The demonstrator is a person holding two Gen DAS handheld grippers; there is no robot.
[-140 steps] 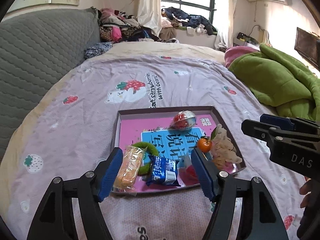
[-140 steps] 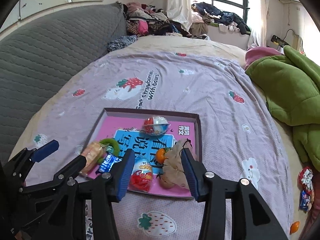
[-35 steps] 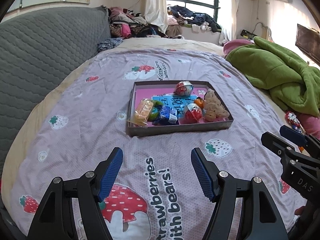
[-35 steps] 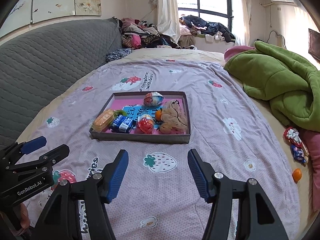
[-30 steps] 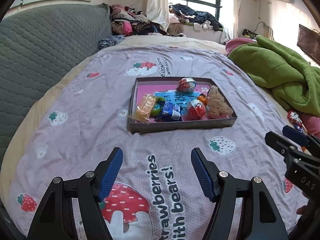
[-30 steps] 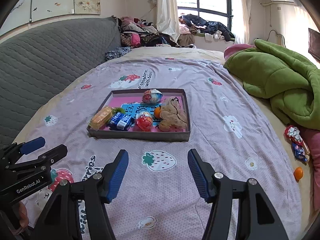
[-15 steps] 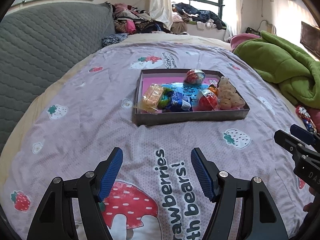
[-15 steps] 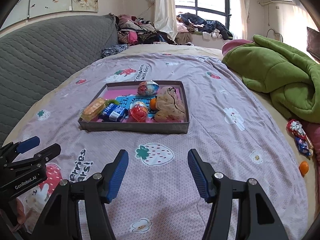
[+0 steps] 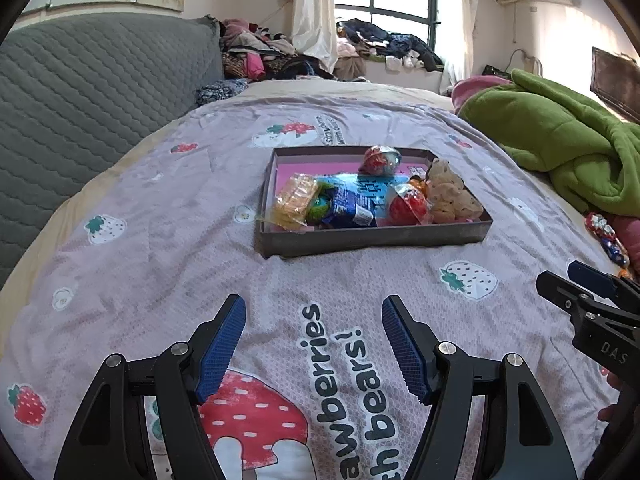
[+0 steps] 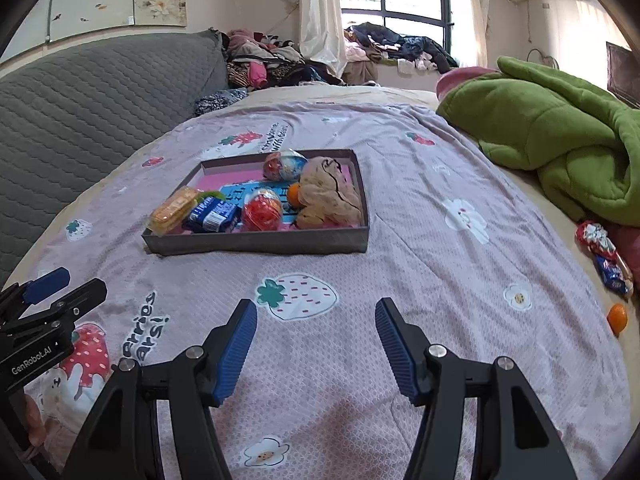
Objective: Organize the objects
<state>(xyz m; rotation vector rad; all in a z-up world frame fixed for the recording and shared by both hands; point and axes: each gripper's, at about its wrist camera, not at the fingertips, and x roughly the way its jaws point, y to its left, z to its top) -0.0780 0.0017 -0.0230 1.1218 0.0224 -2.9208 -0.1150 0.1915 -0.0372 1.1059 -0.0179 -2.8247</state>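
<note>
With both claws, left (image 9: 313, 344) and right (image 10: 316, 346), gaping empty, you should next fetch the orange (image 10: 617, 317) at the bed's right edge into the tray (image 10: 256, 242).

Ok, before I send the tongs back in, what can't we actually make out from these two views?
- Tray floor, both views: snacks hide much of it; the near wall hides the front strip.
- Blue card print: partly covered, too small to read.
- Loose wrappers by the green blanket: blurred at the fisheye edge, kind unclear.
- Orange item, right wrist view: too small to identify.
- Right tongs, left wrist view: cut off by the frame.
</note>
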